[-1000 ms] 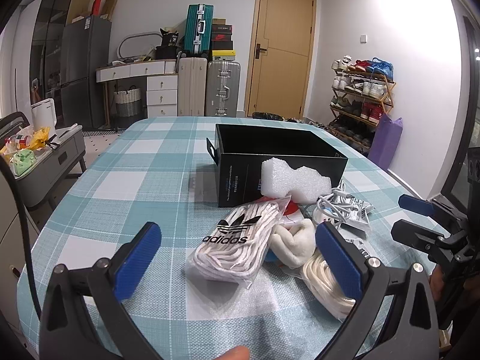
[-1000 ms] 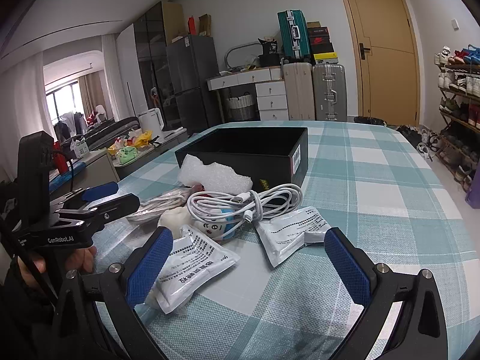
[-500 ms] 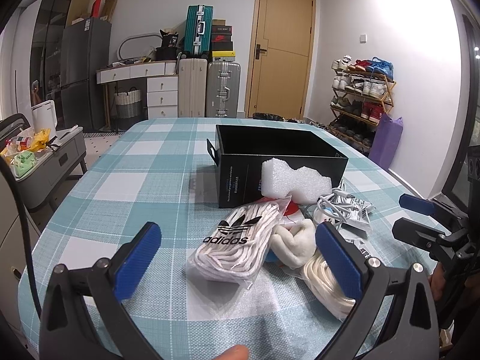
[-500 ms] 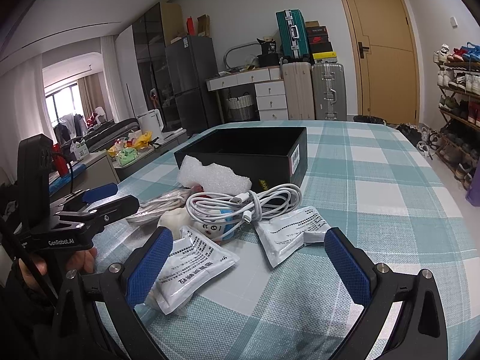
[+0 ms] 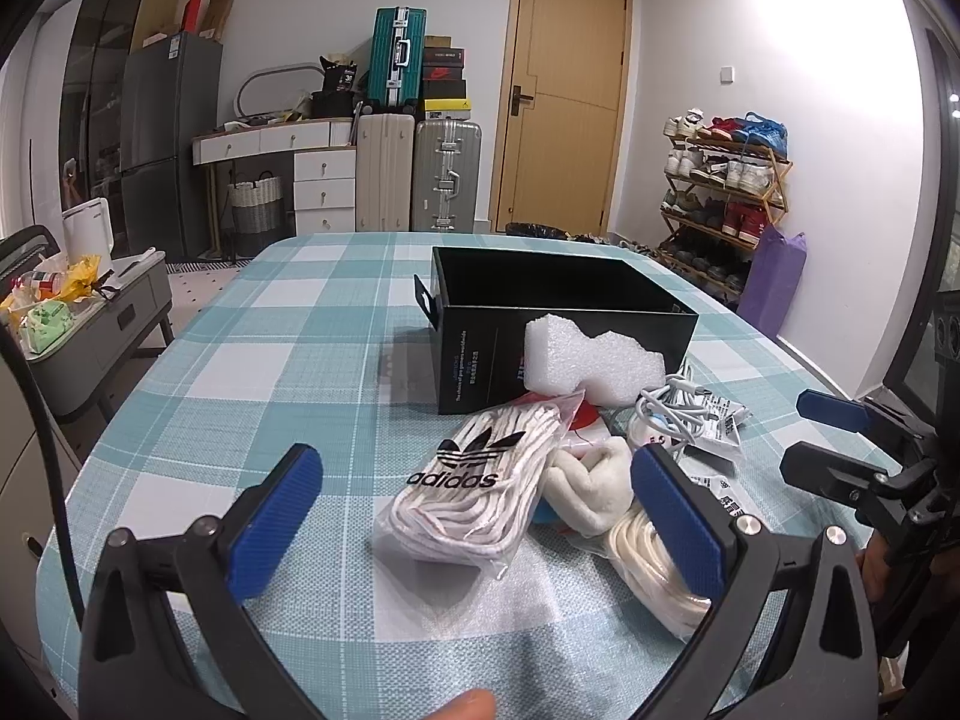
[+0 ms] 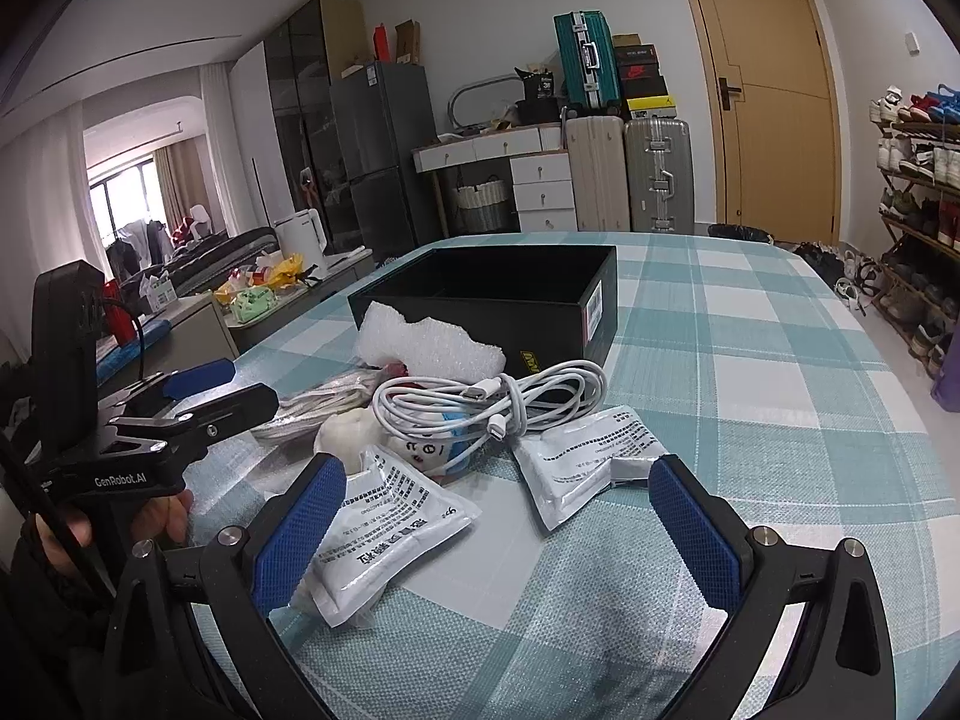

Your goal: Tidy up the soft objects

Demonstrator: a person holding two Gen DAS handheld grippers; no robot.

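An open black box (image 5: 558,306) stands mid-table; it also shows in the right wrist view (image 6: 498,294). In front of it lie a white foam block (image 5: 591,363), a bagged set of white Adidas laces (image 5: 480,474), a white plush piece (image 5: 591,480), a bagged cream rope (image 5: 651,570), a coiled white cable (image 6: 486,399) and two white sachets (image 6: 384,534) (image 6: 591,462). My left gripper (image 5: 477,522) is open and empty, just short of the laces. My right gripper (image 6: 495,531) is open and empty, over the sachets.
The table has a teal checked cloth (image 5: 270,372). A grey side cart (image 5: 90,324) stands left of the table. Suitcases (image 5: 420,180), a white desk, a door and a shoe rack (image 5: 720,198) line the far wall.
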